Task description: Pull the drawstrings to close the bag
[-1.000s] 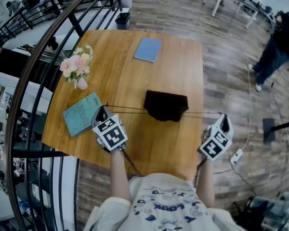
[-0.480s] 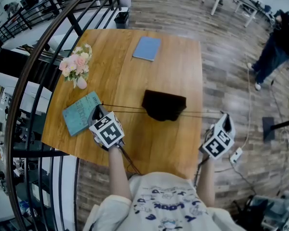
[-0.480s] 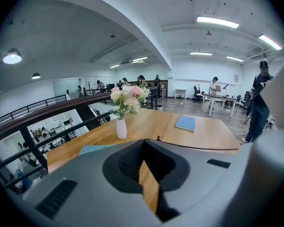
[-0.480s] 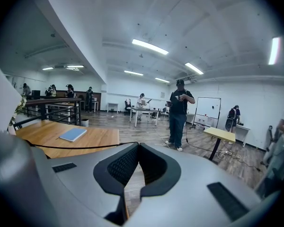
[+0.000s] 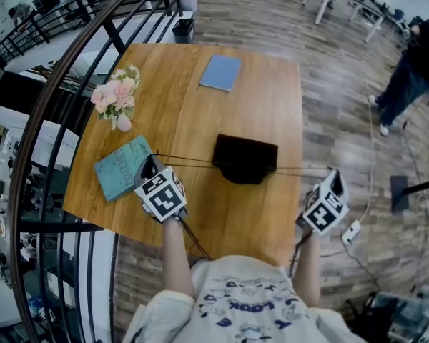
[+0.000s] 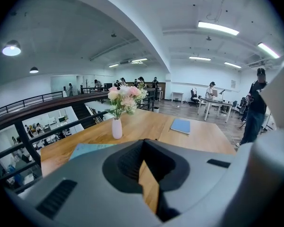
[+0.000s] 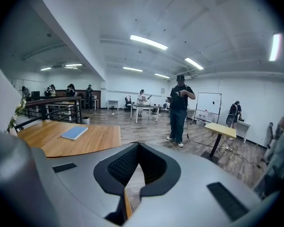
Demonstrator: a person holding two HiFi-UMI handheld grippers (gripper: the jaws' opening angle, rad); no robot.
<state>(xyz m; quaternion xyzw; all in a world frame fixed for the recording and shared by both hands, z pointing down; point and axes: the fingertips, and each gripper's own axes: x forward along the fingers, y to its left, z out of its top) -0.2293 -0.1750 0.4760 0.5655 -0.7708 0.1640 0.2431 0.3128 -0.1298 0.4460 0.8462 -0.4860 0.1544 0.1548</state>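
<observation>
Bag (image 5: 245, 158) of black, matte, soft cloth lies flat near the middle of the worktop (image 5: 272, 84), a little toward our side and between our two grippers. We see it as a squat rectangle with a straight far edge and a rounded, bulging near edge; its folds are too dark to make out. The worktop is a rectangular slab of smooth, warm-toned wood with visible grain. On its left side lies a thin teal book (image 5: 121, 168), and a thin blue book (image 5: 221, 72) lies near the far edge. A small pale vase of pink flowers (image 5: 116, 100) stands upright beyond the teal book. The left gripper (image 5: 151, 161) and the right gripper (image 5: 334, 171) are grey, each carrying a cube with square markers. Both pairs of jaws are clenched on the drawstrings (image 5: 193, 165), thin dark cords stretched straight and taut from the bag's two sides.
</observation>
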